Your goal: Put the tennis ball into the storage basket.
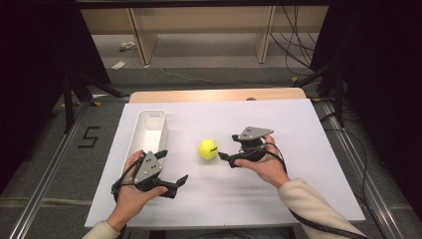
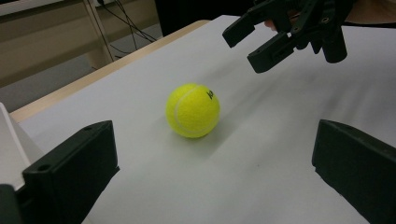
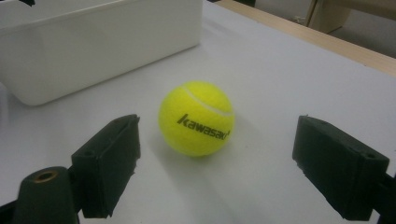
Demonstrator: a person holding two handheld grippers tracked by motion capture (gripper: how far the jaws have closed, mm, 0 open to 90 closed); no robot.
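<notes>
Ball (image 1: 208, 149) sits on the white sheet (image 1: 278, 124), roughly mid-table, free of both grippers and resting on its own.

Your right gripper (image 1: 225, 148) is just right of the ball in the high view, jaws spread wide and pointed at it. In the right gripper view the ball (image 3: 196, 118) lies ahead and between the two jaws, a bit left of centre, near but not touching either one. "Kawasaki" lettering faces that camera. The bin (image 3: 93, 42) is behind the ball, well apart from it.

Your left gripper (image 1: 175, 167) is lower left of the ball, also spread wide and holding nothing. Your left hand (image 1: 134, 191) holds it just beside the near end of the bin (image 1: 147, 133). In the left gripper view the ball (image 2: 192, 110) is farther out, beyond the jaw tips and between their lines; the right gripper (image 2: 258, 43) shows beyond it at upper right, gaping, off the ball.

Bin is white, long, open-topped, lying lengthwise along the left side of the sheet. Its inside looks bare in the high view. Ball is right of it, apart, no contact.

Your right hand (image 1: 271, 167) grips its tool from below right, cable trailing past the sleeve (image 1: 318, 206).
</notes>
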